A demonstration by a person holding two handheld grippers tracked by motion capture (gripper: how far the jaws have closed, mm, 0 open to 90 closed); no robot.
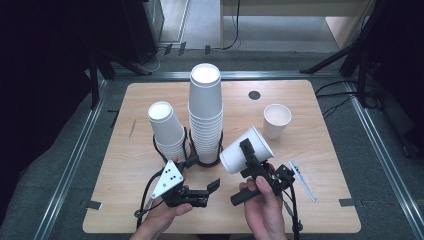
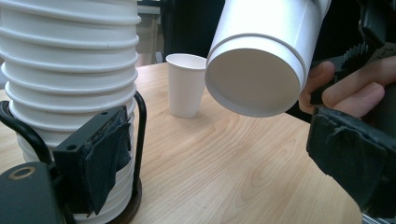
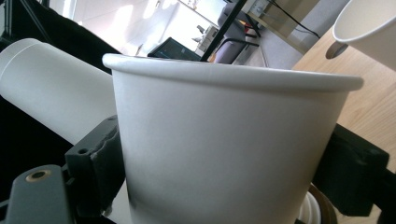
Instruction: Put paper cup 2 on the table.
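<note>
My right gripper (image 1: 250, 156) is shut on a white paper cup (image 1: 245, 149), which it holds tilted above the table with its base toward the lower left. In the right gripper view the cup (image 3: 224, 149) sits between the two black jaws. The left gripper view shows that cup's base (image 2: 254, 77) hanging in the air ahead. My left gripper (image 1: 204, 173) is open beside the foot of the tall stack of upturned cups (image 1: 205, 110), with nothing between its jaws (image 2: 224, 158). A shorter stack (image 1: 166, 127) stands left of the tall one.
A single upright cup (image 1: 276, 120) stands at the right rear of the wooden table (image 1: 310, 145). Both stacks sit in black wire holders (image 1: 205, 161). A thin white strip (image 1: 302, 181) lies near the right front. A small black disc (image 1: 254, 95) marks the back.
</note>
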